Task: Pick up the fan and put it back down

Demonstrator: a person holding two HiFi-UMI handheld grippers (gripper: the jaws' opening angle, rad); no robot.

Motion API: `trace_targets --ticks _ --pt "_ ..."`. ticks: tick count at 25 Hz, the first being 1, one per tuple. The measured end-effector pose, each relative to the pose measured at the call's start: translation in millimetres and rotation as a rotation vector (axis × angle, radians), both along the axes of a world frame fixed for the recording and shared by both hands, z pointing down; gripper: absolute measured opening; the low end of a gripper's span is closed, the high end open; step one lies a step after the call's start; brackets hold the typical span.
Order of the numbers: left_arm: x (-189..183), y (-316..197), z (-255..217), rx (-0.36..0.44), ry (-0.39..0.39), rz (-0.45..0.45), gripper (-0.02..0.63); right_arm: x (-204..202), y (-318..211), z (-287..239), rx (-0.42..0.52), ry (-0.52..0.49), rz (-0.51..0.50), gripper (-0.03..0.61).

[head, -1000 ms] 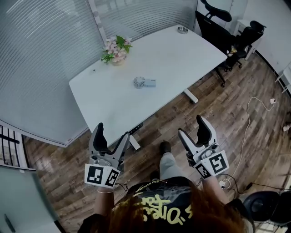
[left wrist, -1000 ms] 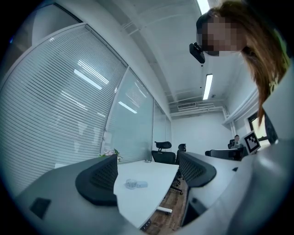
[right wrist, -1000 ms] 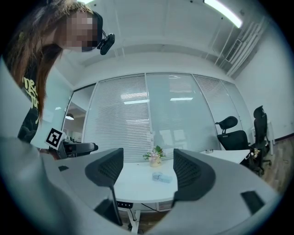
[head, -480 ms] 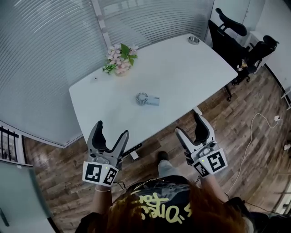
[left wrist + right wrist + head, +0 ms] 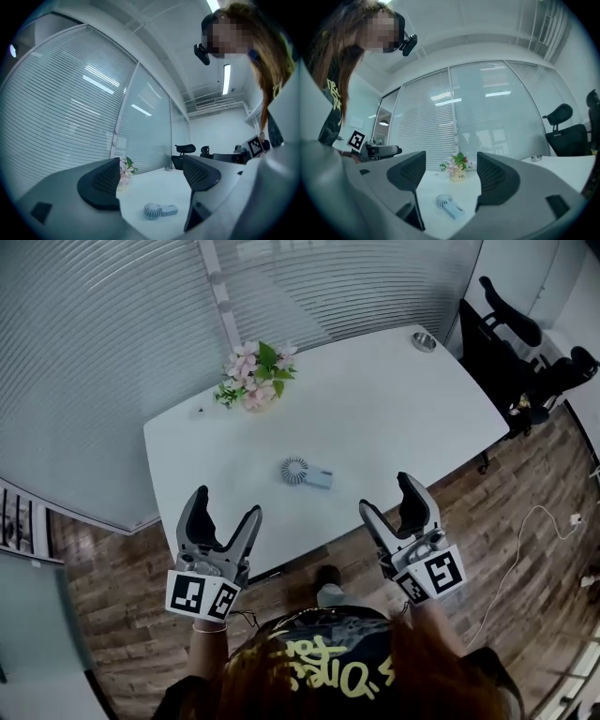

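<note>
A small pale blue hand-held fan (image 5: pixel 305 472) lies flat near the middle of the white table (image 5: pixel 394 399). It also shows between the jaws in the left gripper view as the fan (image 5: pixel 159 211) and in the right gripper view as the fan (image 5: pixel 448 205). My left gripper (image 5: pixel 221 517) is open, held over the table's near edge, left of the fan. My right gripper (image 5: pixel 390 500) is open too, at the near edge to the fan's right. Both are empty and well short of the fan.
A pot of pink flowers (image 5: pixel 255 374) stands at the table's far left. A small metal bowl (image 5: pixel 424 341) sits at the far right corner. Black office chairs (image 5: pixel 525 343) stand to the right. A glass wall with blinds (image 5: pixel 103 352) runs behind the table. The floor is wood.
The view has closed in on the table. Both grippers now reach its near edge, and the fan lies nearer to them. Both stay open.
</note>
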State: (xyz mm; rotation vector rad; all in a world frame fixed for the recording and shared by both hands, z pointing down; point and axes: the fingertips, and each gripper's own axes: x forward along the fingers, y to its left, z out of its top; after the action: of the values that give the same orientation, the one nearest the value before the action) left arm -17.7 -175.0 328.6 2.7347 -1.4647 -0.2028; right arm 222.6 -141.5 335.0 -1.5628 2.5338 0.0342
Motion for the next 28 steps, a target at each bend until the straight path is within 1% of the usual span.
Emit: trace_targets --ticks 4,9,11,14,17,21,25,28 --pt "11.1 -15.8 1.3 -0.004 -0.005 -0.023 0.416 9.5 -21.5 3.1 -0.001 0.005 -0.039 0.322" --pt "21.4 -30.4 0.0 -0.001 0.015 -0.066 0.416 22.0 -46.2 7.5 0.001 0.008 -0.095 0.322" --pt "23.3 -33.7 -0.3 0.006 0.002 -0.084 0.416 22.0 -54.6 9.3 0.002 0.007 -0.122 0.322" --pt "19.6 -37.3 4.9 -0.006 -0.031 -0.100 0.416 14.2 -62.5 14.8 -0.003 0.012 -0.160 0.322" --pt "10.6 -43.9 7.3 -0.027 -0.028 -0.107 0.416 1.2 -71.3 16.0 -0.010 0.015 -0.191 0.322" --pt "3.2 -49.3 10.2 -0.030 -0.025 -0.094 0.416 -14.0 -78.3 22.4 -0.015 0.023 -0.227 0.322" --pt "-3.4 -55.5 12.0 -0.037 -0.021 -0.077 0.416 -32.4 -79.8 39.4 -0.051 0.074 -0.274 0.322" --pt "-5.9 -59.2 13.2 -0.040 -0.016 -0.061 0.416 -45.6 -83.7 60.8 -0.088 0.142 -0.322 0.322"
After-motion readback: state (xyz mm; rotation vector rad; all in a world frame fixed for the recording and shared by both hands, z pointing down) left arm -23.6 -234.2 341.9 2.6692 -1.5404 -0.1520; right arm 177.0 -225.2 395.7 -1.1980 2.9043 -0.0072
